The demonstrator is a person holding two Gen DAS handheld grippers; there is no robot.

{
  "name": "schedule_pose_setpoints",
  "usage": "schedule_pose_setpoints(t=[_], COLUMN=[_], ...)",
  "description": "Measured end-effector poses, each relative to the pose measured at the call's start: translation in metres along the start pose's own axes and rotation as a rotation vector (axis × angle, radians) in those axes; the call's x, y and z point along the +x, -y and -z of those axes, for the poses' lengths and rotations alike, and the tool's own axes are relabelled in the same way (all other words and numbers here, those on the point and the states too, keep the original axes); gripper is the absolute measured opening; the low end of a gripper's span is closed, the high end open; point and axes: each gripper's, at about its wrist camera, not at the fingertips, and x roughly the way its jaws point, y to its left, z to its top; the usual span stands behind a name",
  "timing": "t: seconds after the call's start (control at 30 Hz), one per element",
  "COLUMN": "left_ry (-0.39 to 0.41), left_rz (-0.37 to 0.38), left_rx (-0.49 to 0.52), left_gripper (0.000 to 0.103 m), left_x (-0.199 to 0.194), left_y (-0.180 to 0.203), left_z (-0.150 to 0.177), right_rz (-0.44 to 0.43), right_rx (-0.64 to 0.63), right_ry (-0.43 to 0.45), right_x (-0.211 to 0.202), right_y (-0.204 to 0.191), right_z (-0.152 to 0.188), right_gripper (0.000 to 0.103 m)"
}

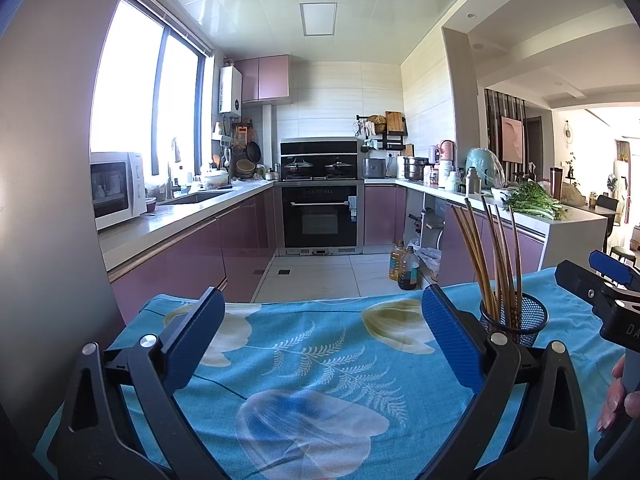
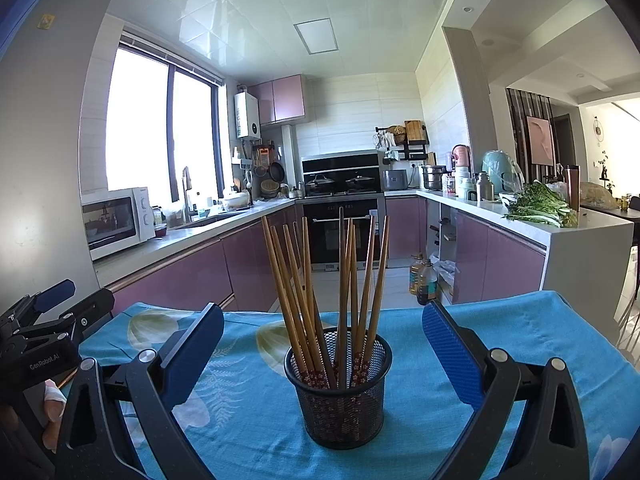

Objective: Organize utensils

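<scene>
Light: bright daylight from the window (image 1: 148, 96) on the left, blown out to white.
Ceiling: glossy tiles (image 2: 208, 20) carry pale glare.
Far right: the room (image 1: 616, 152) beyond is overexposed.
Distortion: strong fisheye bending, dark vignette at the corners.
Focus: sharp centre, edges soft.

In the right wrist view I read "GenRobot.AI" in white letters on the black body of the left gripper (image 2: 54, 298). In the left wrist view I read only "DA" on the right gripper (image 1: 600, 270); the rest is cut off. Appliance labels are too small to read.
</scene>
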Motion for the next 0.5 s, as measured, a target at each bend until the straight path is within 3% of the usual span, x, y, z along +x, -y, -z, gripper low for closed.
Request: schedule_pose_setpoints(t=[0.5], left_ry=[0.002], left_rz=[-0.005], left_rx=[0.004], left_gripper=[0.097], left_x=[0.0002], left_y=[0.0002], left_z=[-0.0015], right_rz=[0.003], right_rx=[0.0], right_ry=[-0.001], right_x=[-0.0001], right_y=[-0.0016], right_z=[-0.0019], right_gripper=[0.096])
